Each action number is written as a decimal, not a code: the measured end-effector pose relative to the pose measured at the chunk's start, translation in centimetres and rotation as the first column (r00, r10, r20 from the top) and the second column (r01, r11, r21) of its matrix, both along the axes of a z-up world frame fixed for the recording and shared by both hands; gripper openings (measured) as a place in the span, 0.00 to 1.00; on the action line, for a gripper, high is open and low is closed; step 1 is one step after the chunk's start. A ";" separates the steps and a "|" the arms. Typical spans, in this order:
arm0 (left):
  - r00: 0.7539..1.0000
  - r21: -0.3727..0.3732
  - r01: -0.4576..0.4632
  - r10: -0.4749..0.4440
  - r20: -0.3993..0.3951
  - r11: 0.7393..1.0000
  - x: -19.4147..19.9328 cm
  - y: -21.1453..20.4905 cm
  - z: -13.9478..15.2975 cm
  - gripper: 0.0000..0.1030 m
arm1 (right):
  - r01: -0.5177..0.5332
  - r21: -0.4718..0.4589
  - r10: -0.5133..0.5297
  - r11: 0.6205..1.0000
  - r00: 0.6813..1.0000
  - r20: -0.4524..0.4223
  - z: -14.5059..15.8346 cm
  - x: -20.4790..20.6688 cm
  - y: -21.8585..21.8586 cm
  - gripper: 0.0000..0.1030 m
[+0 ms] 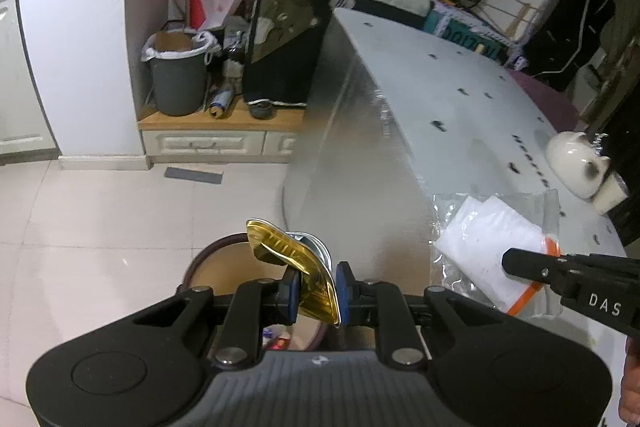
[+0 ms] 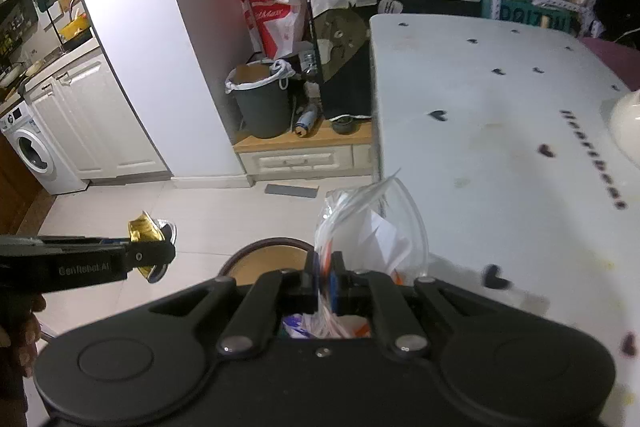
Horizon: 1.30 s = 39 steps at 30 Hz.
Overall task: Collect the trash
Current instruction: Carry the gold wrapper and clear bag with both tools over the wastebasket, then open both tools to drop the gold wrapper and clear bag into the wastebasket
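Across the right half of both views runs the white bench, dotted with small dark heart marks, its far right edge lost in shadow and its near edge cut off by the gripper bodies. Below its left edge, on the pale tiled floor, stands a round brown-rimmed bin, mostly hidden behind the fingers; only scraps of coloured litter show inside it. Far off, a grey lined bin sits on a low wooden ledge. A white rounded pot rests at the bench's right side, partly cut by the frame. The right gripper has its fingers pinching a clear plastic bag with crumpled white paper inside; the bag stands up and away from the fingers over the bench's near left corner, its lower end blurred. The left gripper has its fingers pinching a crushed gold foil wrapper, its long axis tilting up and to the left, held above the brown-rimmed bin; its silver back is barely visible.
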<state>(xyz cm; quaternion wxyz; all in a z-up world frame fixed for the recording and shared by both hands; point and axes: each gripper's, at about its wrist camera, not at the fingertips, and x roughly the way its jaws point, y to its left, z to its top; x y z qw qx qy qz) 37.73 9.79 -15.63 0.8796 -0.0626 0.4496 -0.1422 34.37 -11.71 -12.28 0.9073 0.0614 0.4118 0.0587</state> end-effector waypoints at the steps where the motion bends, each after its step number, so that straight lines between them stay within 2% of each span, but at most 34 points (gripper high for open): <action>1: 1.000 0.000 -0.005 0.005 -0.006 1.000 0.6 0.6 -0.3 0.19 | -0.002 0.005 0.002 1.000 1.000 -0.008 -0.3 0.6 0.5 0.05; 7: 0.997 -0.024 -0.045 0.044 -0.069 0.999 4.2 3.8 -2.8 0.19 | -0.032 -0.004 0.031 0.999 0.997 -0.075 -2.8 4.5 3.1 0.05; 12: 0.985 -0.043 -0.055 0.048 -0.166 0.998 7.0 5.7 -6.7 0.19 | -0.062 -0.016 0.059 0.998 0.986 -0.156 -5.9 7.8 4.6 0.05; 24: 0.923 -0.038 -0.041 0.023 -0.385 0.998 12.7 6.4 -17.7 0.19 | -0.158 0.014 0.154 0.987 0.931 -0.331 -15.7 14.7 6.6 0.06; 30: 0.908 -0.048 -0.069 0.043 -0.416 0.997 14.2 6.8 -21.1 0.19 | -0.216 0.083 0.232 0.973 0.891 -0.390 -21.2 16.6 8.1 0.06; 37: 0.912 -0.092 -0.138 0.091 -0.401 0.986 14.7 8.8 -22.4 0.19 | -0.334 0.144 0.363 0.932 0.825 -0.433 -26.6 17.2 11.7 0.07; 39: 0.910 -0.102 -0.161 0.108 -0.399 0.982 15.1 9.4 -22.7 0.19 | -0.363 0.178 0.404 0.915 0.803 -0.439 -27.7 17.1 12.5 0.12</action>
